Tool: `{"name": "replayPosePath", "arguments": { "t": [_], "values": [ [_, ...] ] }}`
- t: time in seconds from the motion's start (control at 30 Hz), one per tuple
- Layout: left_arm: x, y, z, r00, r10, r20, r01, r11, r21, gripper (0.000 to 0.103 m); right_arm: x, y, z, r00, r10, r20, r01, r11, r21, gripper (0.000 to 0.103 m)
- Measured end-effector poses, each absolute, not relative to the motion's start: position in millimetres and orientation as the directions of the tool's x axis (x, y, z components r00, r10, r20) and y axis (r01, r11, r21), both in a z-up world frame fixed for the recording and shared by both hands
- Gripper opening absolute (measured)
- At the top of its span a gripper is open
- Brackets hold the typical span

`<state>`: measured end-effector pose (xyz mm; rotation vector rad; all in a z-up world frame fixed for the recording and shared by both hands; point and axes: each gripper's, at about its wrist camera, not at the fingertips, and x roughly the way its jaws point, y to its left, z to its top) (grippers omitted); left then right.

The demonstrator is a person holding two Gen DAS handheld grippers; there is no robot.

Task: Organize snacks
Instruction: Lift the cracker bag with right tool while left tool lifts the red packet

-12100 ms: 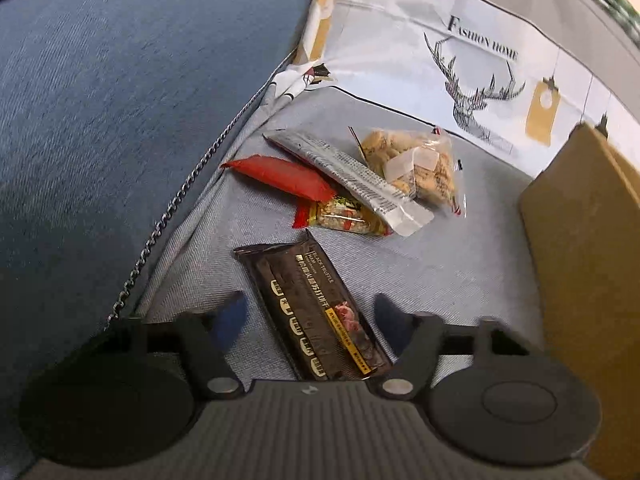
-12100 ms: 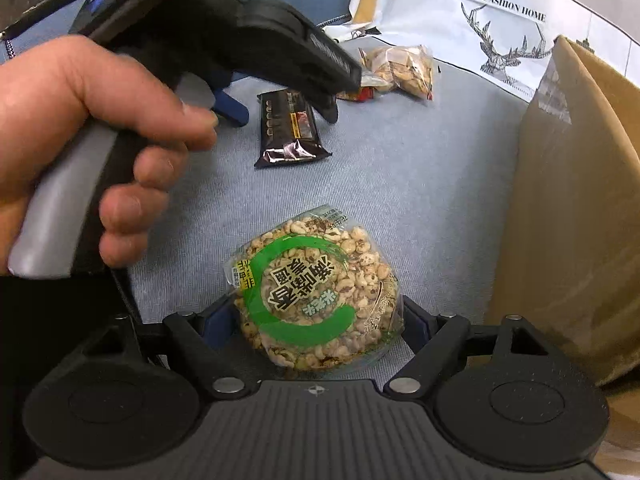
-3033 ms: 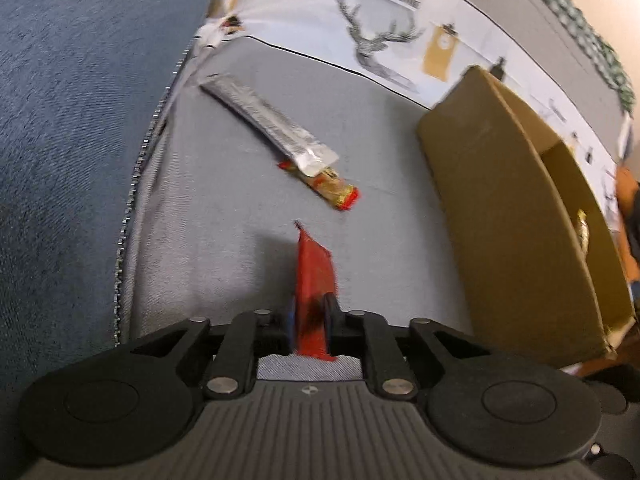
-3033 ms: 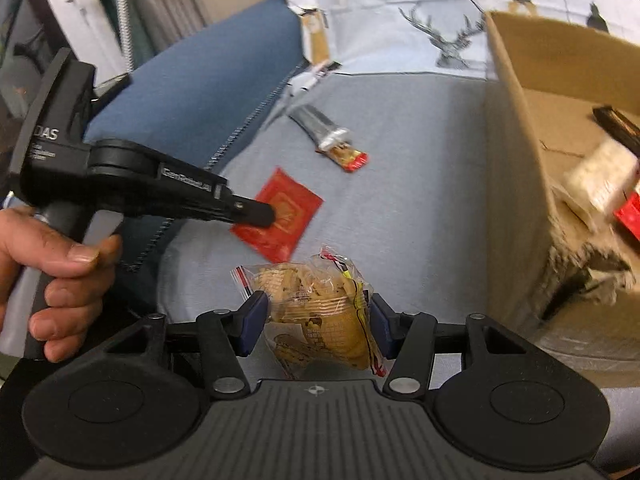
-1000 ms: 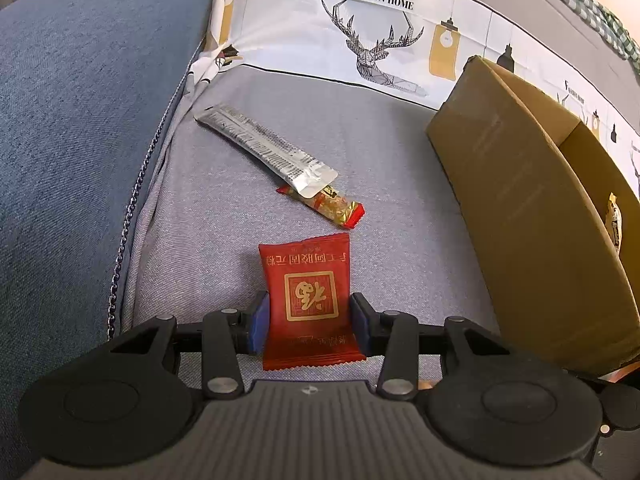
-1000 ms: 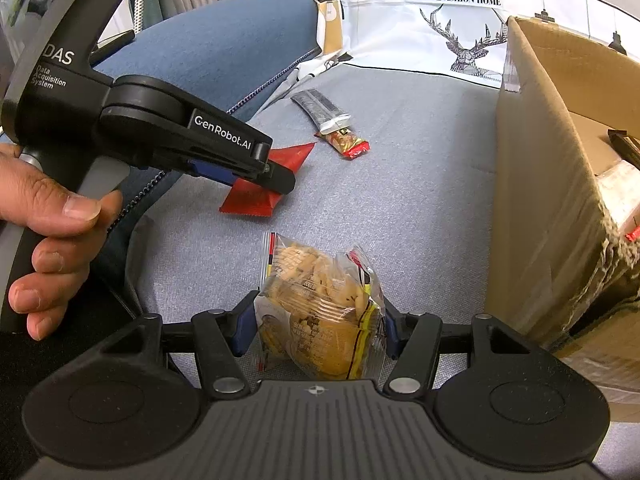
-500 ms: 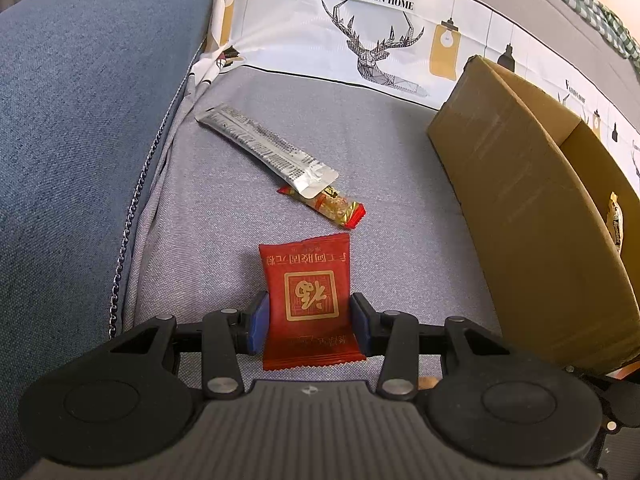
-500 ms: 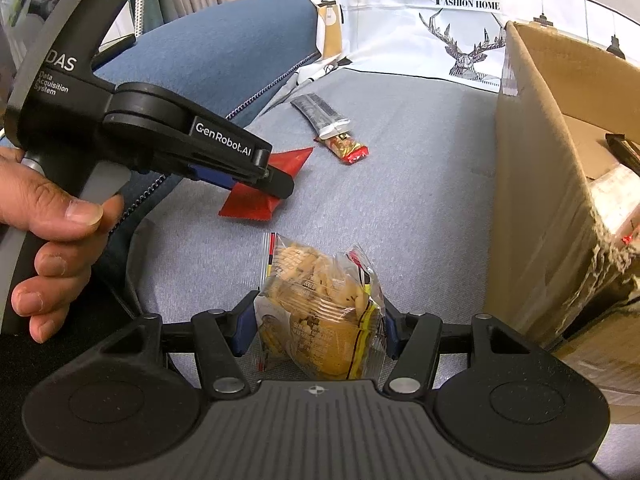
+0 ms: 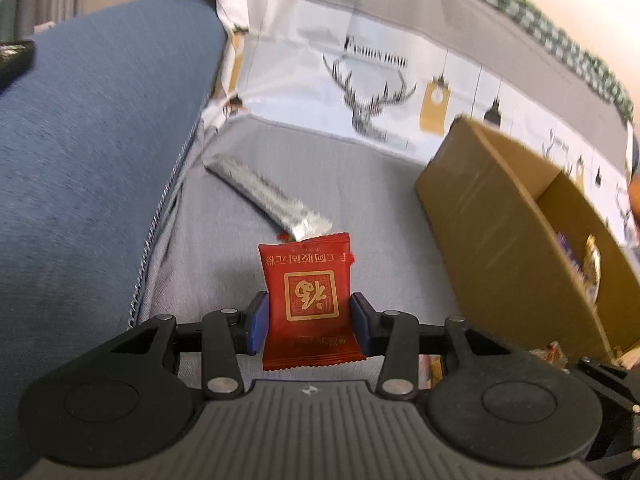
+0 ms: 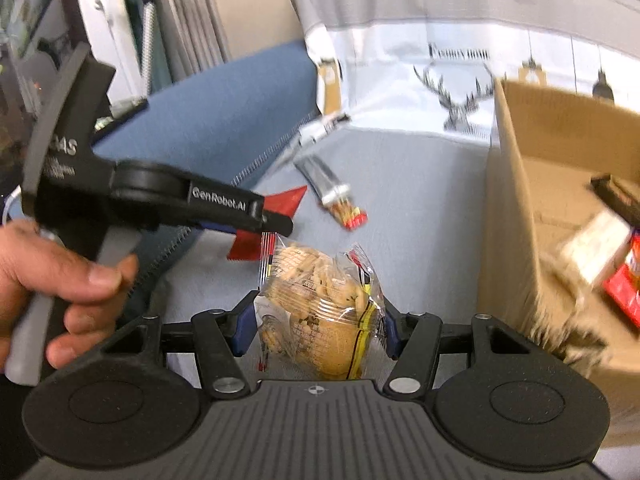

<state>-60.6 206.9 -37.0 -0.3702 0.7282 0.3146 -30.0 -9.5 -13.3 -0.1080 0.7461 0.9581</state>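
Snacks sit in both tongs. The left tongs (image 9: 308, 322) are clamped on a red packet (image 9: 310, 304), their blue pads pressing its two side edges; the packet stands flat-faced to the left wrist camera, its long axis running straight ahead along the fingers, its far crimped edge pointing away and its printed characters upside down. In the right wrist view the same left tongs (image 10: 276, 222), gripped by a hand (image 10: 60, 292), reach in from the left, the packet's red corner (image 10: 286, 200) sticking out past their tip.

The right tongs (image 10: 316, 326) are clamped on a clear bag of biscuits (image 10: 320, 308), pads against its sides; the bag's long axis also runs forward along the fingers, its sealed end pointing away and slightly left.

Ahead of both tongs, on the grey sofa cushion (image 9: 372, 188), lies a long silver wrapper (image 9: 264, 196), its length slanting from far left to near right, with a small red-and-yellow snack (image 10: 348, 212) at its near end. Left of the tongs rises a blue cushion (image 9: 92, 152). To the right stands an open cardboard box (image 9: 492, 232), well apart from the wrapper, with a few packets inside (image 10: 616, 240), blurred. Behind everything hangs a white cloth with a deer print (image 9: 368, 96).
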Motion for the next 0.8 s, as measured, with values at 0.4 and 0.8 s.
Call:
{"name": "replayPosePath", "arguments": {
  "t": [0.4,0.8],
  "values": [
    [-82.4,202.4,-18.5,0.789,0.179,-0.588,-0.398,0.878,-0.266,0.047,-27.2,-24.7,16.4,0.384,0.789,-0.479,-0.789,0.551,0.274,0.061],
    [-73.1,185.3,-6.2,0.767,0.178,-0.617,-0.405,0.879,-0.251,0.047,-10.7,-51.7,40.8,0.471,0.81,-0.349,-0.742,0.578,0.339,0.061]
  ]
}}
